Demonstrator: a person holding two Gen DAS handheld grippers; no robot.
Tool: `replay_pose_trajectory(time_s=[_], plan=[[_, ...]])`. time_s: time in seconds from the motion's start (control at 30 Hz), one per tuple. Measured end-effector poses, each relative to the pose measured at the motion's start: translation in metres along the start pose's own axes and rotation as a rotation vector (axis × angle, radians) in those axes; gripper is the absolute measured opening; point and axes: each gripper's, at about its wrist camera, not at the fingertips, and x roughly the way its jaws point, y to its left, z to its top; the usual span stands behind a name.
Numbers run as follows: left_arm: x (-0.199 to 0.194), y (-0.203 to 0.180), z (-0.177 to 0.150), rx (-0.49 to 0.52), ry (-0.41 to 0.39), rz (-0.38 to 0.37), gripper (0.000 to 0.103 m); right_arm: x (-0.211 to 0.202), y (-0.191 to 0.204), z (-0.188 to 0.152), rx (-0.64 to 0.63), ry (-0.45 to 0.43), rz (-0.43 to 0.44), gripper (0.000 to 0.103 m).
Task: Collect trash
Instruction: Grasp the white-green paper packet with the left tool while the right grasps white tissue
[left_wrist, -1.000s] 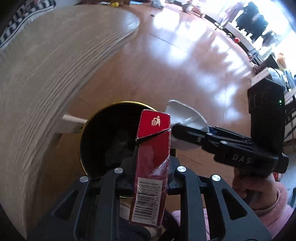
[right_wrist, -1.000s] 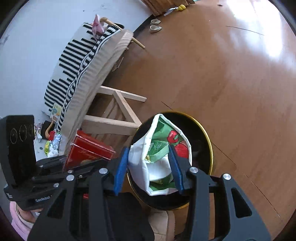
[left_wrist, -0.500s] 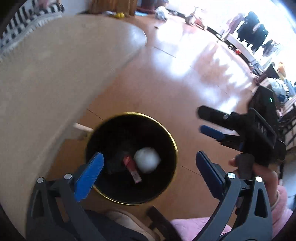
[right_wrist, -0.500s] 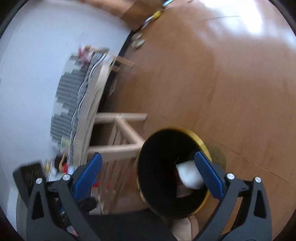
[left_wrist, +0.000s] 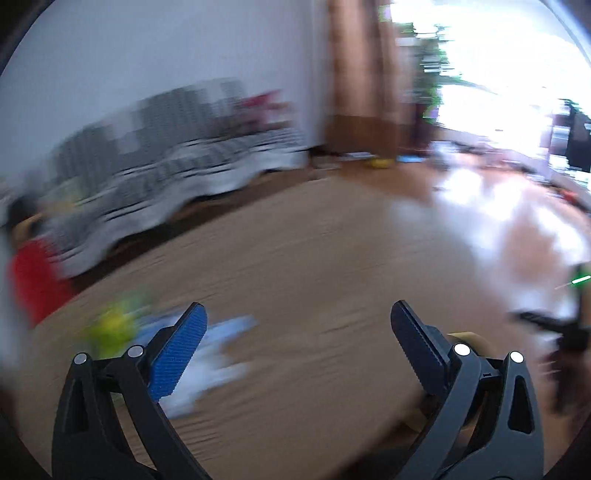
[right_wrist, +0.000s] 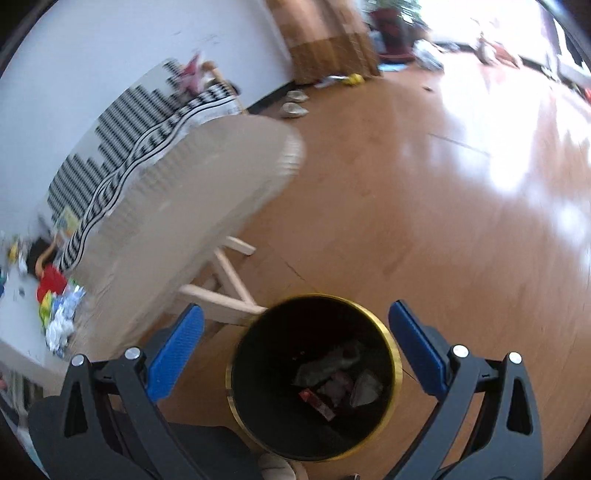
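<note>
A black bin with a gold rim (right_wrist: 396, 363) stands on the wooden floor, right below my right gripper (right_wrist: 293, 334), which is open and empty. Inside lie the red box (right_wrist: 317, 401) and crumpled wrappers (right_wrist: 364, 384). My left gripper (left_wrist: 295, 330) is open and empty over a wooden tabletop (left_wrist: 314, 266), in a heavily blurred view. Blurred trash lies on that table at the left: a blue-white wrapper (left_wrist: 218, 354), a yellow-green item (left_wrist: 114, 325) and a red item (left_wrist: 35, 280). The same pile shows at the far left of the right wrist view (right_wrist: 59, 310).
A round light wooden table (right_wrist: 207, 199) on pale legs (right_wrist: 225, 280) stands left of the bin. A black-and-white striped sofa (right_wrist: 122, 122) lines the white wall. Slippers (right_wrist: 293, 103) lie on the floor further back. The other gripper's body (left_wrist: 561, 332) shows at the right.
Both grippers opened and dropped the red box and the white snack bag into the bin. The left gripper then swung up and left to face the table; the right rose above the bin.
</note>
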Motion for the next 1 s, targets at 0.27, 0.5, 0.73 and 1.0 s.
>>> replay_pose_trajectory(time_s=[0.27, 0.5, 0.73, 1.0], plan=[[0.004, 0.197, -0.094, -0.372, 0.143, 0.262, 0.097, 0.004, 0.16, 0.009, -0.289, 0.006, 0.149, 0.097], [0.012, 0.208, -0.116, -0.389, 0.138, 0.206, 0.097, 0.028, 0.325, 0.004, -0.543, 0.069, 0.395, 0.097], [0.034, 0.198, -0.116, -0.364, 0.138, 0.16, 0.097, 0.093, 0.429, -0.042, -0.776, 0.287, 0.419, 0.097], [0.07, 0.208, -0.113, -0.423, 0.202, 0.057, 0.097, 0.142, 0.442, -0.048, -0.671, 0.377, 0.459, 0.086]])
